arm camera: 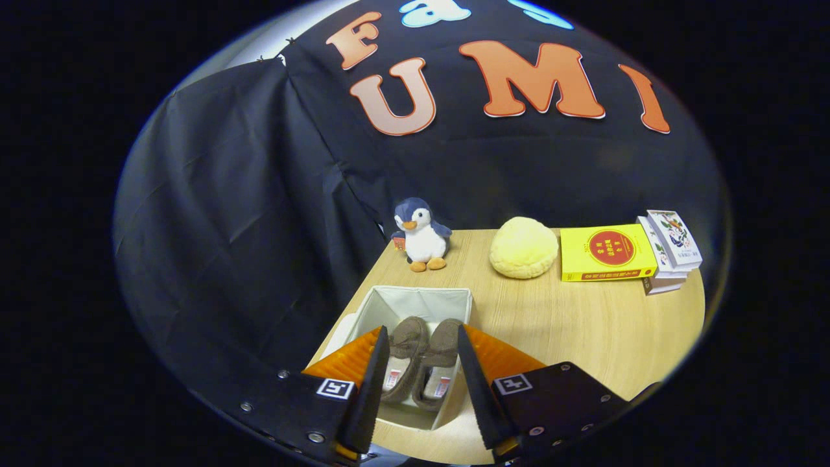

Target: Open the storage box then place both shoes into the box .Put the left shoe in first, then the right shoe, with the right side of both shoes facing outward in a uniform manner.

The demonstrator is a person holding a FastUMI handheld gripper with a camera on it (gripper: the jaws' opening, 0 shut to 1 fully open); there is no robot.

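While the claw [423, 350] hangs open, empty — both shoes [421, 363] in storage box [421, 301], wooden table [583, 331], black cloth wall [246, 214].

The gripper [423, 337] has two wedge-shaped fingers [375, 383] with finely toothed inner edges and ribbed outer faces. Each finger sits on a flat black plate studded with small silver screws. Each plate carries a square black-and-white marker beside its finger.

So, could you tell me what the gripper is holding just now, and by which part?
Nothing: the gripper is open above the storage box, with both shoes lying inside.
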